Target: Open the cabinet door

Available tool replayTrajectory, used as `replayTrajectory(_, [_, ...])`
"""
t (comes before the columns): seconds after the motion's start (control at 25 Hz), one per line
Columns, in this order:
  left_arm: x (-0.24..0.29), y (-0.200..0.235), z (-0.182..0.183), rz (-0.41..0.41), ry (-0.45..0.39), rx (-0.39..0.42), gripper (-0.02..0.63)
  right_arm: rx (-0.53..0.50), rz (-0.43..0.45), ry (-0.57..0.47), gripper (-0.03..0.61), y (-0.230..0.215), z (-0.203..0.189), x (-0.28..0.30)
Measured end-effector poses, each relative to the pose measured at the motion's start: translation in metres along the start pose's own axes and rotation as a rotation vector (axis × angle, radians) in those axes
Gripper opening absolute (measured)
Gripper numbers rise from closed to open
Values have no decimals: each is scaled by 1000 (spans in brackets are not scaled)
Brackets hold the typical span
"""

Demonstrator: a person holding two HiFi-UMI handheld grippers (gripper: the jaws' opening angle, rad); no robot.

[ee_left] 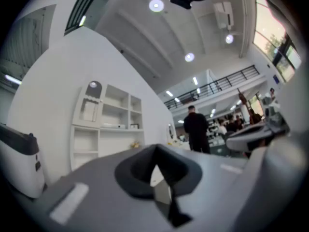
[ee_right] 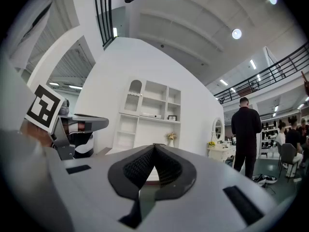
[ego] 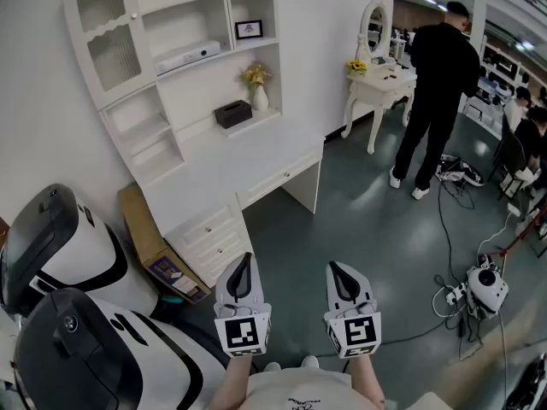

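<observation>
The white cabinet's arched glass door (ego: 107, 32) stands closed at the upper left of a shelf-and-desk unit (ego: 248, 165), with a small knob (ego: 134, 14) on its right edge. The door also shows far off in the left gripper view (ee_left: 90, 105) and the right gripper view (ee_right: 133, 98). My left gripper (ego: 243, 265) and right gripper (ego: 341, 270) hang side by side low in the head view, well short of the desk. Both point toward the unit. Each has its jaws together at the tips and holds nothing (ee_left: 155, 148) (ee_right: 154, 146).
A person in black (ego: 440, 84) stands at a white vanity table (ego: 380, 88) to the right. Two white-and-black machines (ego: 60, 254) and a cardboard box (ego: 149, 246) crowd the left. Cables and a white device (ego: 485, 287) lie on the floor at right.
</observation>
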State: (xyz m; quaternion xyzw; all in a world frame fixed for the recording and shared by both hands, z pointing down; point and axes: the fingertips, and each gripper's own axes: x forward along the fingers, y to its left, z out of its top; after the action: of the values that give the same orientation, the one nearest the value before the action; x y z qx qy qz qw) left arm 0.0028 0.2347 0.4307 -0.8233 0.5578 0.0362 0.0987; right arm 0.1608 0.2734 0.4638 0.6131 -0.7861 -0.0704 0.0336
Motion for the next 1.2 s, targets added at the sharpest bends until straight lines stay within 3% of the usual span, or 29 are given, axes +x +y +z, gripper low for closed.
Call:
replayTrajectory(0.8, [16,-19,-9,11,12,30,8,38,27,-47,-3,-24,1,-6])
replayTrajectory(1.2, [49,-25,-17,43,6,49,8,30,118,-62,-3,-27,-6,9])
